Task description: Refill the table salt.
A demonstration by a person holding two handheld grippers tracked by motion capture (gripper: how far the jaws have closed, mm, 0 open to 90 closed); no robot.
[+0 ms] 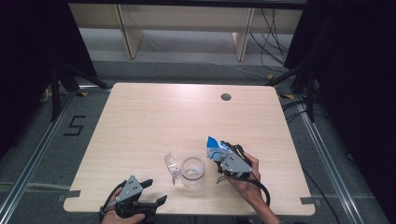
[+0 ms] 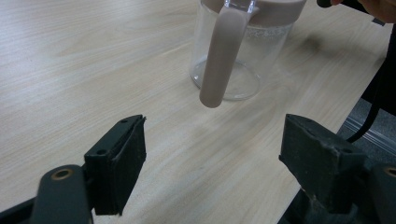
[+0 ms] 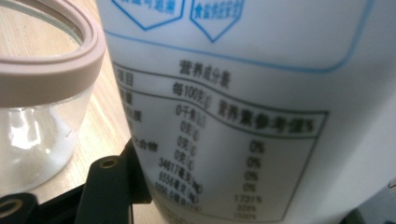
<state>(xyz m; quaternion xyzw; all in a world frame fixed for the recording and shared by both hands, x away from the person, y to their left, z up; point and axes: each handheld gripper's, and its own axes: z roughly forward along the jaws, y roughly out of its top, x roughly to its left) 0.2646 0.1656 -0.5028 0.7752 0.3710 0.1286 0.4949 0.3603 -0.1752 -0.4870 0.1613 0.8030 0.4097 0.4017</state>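
Note:
A clear glass jar [image 1: 192,170] with a pinkish-grey rim stands near the table's front edge, its clear lid [image 1: 172,165] flipped open to the left. My right gripper [image 1: 223,151] is shut on a blue-and-white packet [image 1: 215,148], held tilted just right of the jar's mouth. In the right gripper view the packet's white printed side [image 3: 243,93] sits between the jaws, beside the jar's rim [image 3: 56,70]. My left gripper [image 1: 156,191] rests open at the front left. In the left gripper view its jaws [image 2: 212,135] stand wide apart with nothing between them, facing the jar [image 2: 247,56] and a pinkish strap [image 2: 219,56] on its side.
The light wooden table [image 1: 163,116] has a round cable hole [image 1: 226,97] at its far right. Both hands sit close to the front edge. Beyond the table lie a grey floor, cables and wooden furniture legs.

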